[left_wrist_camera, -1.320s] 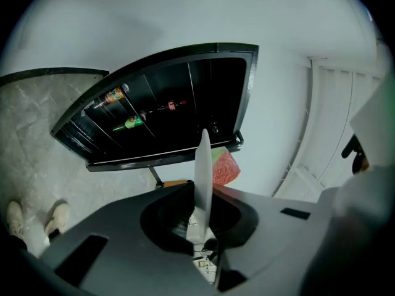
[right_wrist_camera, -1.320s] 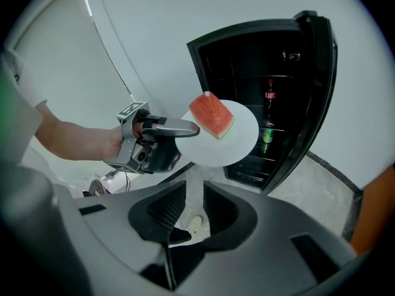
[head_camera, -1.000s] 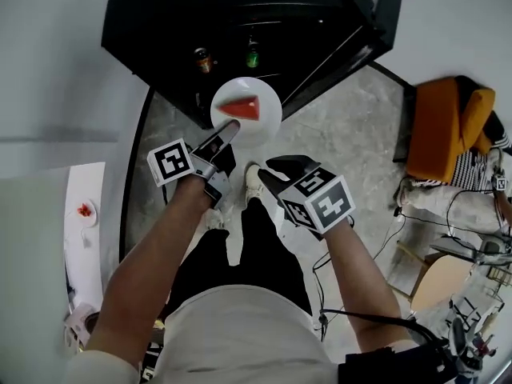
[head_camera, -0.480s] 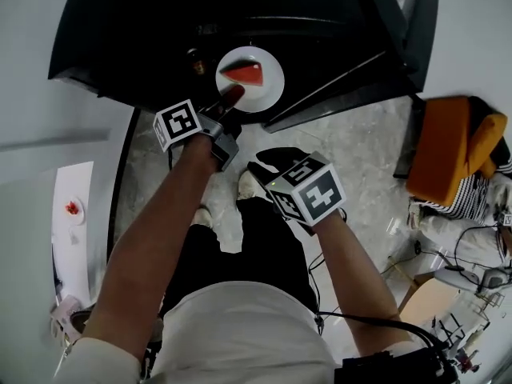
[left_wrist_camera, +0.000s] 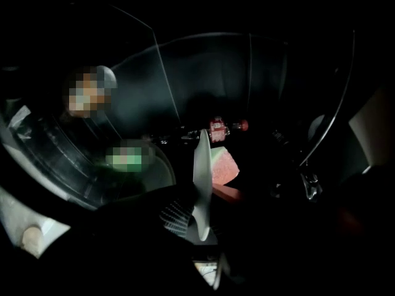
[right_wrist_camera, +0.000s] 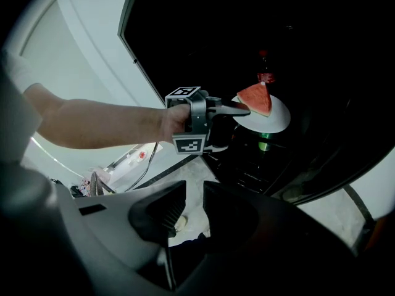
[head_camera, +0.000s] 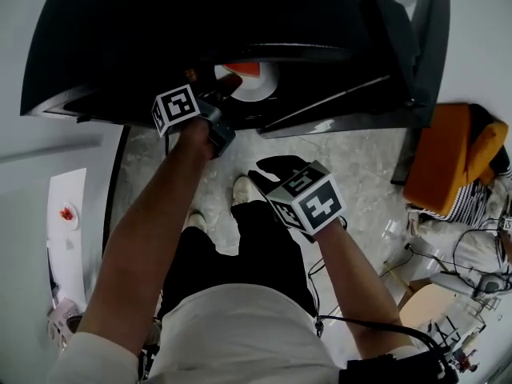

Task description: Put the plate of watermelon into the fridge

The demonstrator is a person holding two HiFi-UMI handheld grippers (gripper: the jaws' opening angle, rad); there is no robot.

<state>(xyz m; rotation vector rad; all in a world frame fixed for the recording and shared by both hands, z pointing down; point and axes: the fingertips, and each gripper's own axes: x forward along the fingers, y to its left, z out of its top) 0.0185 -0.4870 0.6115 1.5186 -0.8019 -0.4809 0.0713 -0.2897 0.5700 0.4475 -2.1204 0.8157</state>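
Grey stone floor (head_camera: 352, 150) underfoot. Right gripper (right_wrist_camera: 194, 193), held low: I see its jaws a narrow gap apart, empty. Left gripper (head_camera: 226, 86), reaching forward: clamped on the rim of the white plate (head_camera: 260, 82) — watermelon wedge (head_camera: 248, 69) aboard — inside the open black fridge (head_camera: 160, 22). Red-labelled bottle (right_wrist_camera: 265, 69) behind.

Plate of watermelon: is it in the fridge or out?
In, but not let go: the plate sits within the dark fridge opening, its rim pinched by the left gripper. Whether it rests on a shelf, cannot tell.
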